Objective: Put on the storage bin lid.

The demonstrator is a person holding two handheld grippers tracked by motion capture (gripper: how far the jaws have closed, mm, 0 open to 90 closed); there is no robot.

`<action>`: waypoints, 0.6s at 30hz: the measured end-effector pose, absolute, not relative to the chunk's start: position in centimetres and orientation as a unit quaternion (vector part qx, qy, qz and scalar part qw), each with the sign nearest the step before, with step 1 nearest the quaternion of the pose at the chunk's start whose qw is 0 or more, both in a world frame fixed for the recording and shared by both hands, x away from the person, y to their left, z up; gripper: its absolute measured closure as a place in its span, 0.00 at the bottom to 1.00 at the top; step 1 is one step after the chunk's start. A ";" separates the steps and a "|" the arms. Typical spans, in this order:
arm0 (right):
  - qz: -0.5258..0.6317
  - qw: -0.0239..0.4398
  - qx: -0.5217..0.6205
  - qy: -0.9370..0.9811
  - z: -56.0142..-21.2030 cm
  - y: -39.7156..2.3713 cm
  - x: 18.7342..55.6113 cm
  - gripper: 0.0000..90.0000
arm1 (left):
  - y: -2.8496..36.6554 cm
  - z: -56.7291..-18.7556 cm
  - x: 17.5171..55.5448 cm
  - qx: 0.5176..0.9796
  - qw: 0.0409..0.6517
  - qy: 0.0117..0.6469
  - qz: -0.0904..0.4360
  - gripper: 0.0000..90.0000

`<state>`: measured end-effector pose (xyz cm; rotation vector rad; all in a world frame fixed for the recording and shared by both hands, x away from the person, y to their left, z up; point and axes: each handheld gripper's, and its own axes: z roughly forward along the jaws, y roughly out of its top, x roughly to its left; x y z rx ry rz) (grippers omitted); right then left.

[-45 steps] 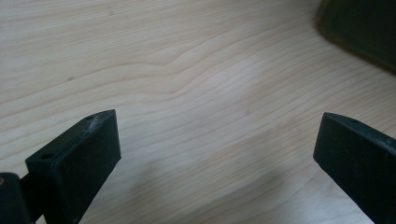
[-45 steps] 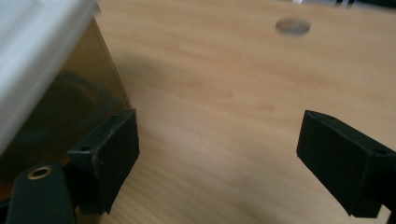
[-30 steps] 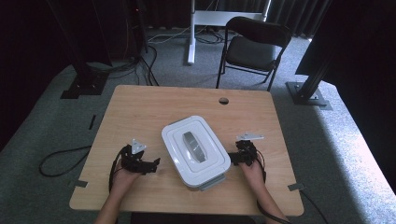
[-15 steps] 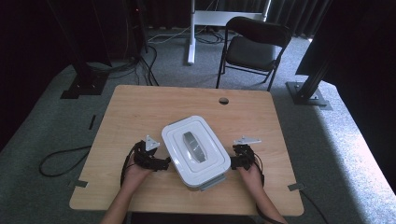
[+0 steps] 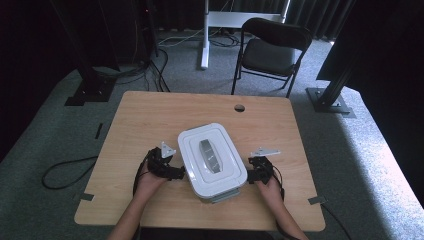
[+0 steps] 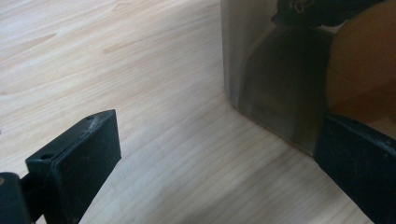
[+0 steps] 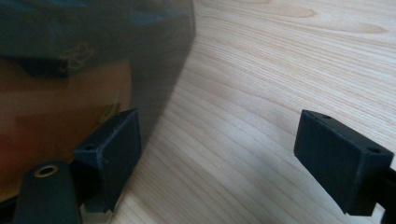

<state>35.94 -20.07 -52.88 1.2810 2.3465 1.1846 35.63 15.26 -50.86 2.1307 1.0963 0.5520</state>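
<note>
Flanking the white lidded plastic storage box [image 5: 212,161] with translucent grey walls, both tools sit low on the light wooden table [image 5: 150,115]. The left gripper [image 5: 176,174] has its jaws spread wide, gripping nothing, one jaw against the box's left wall. The right gripper [image 5: 251,175] stands equally wide and unloaded at the right wall. A black folding chair [image 5: 270,52] stands beyond the table.

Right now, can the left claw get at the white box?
Probably yes. The left claw sits right beside the white box with its jaws open, and in the left gripper view the box's wall is close ahead with only bare table between.
</note>
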 end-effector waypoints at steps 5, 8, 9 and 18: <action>0.397 0.130 0.439 0.795 -52.7 -20.1 35.2 0.18 | 14.5 -50.6 36.3 0.821 0.332 0.412 0.214 0.01; 0.398 0.129 0.440 0.794 -52.7 -20.2 35.0 0.20 | 14.4 -50.6 36.5 0.821 0.333 0.412 0.213 0.01; 0.399 0.131 0.440 0.794 -52.7 -20.2 34.9 0.20 | 14.5 -50.6 36.5 0.821 0.333 0.411 0.212 0.01; 0.400 0.111 0.415 0.810 -52.5 -19.4 34.4 0.21 | 15.1 -50.4 37.2 0.818 0.330 0.417 0.219 0.01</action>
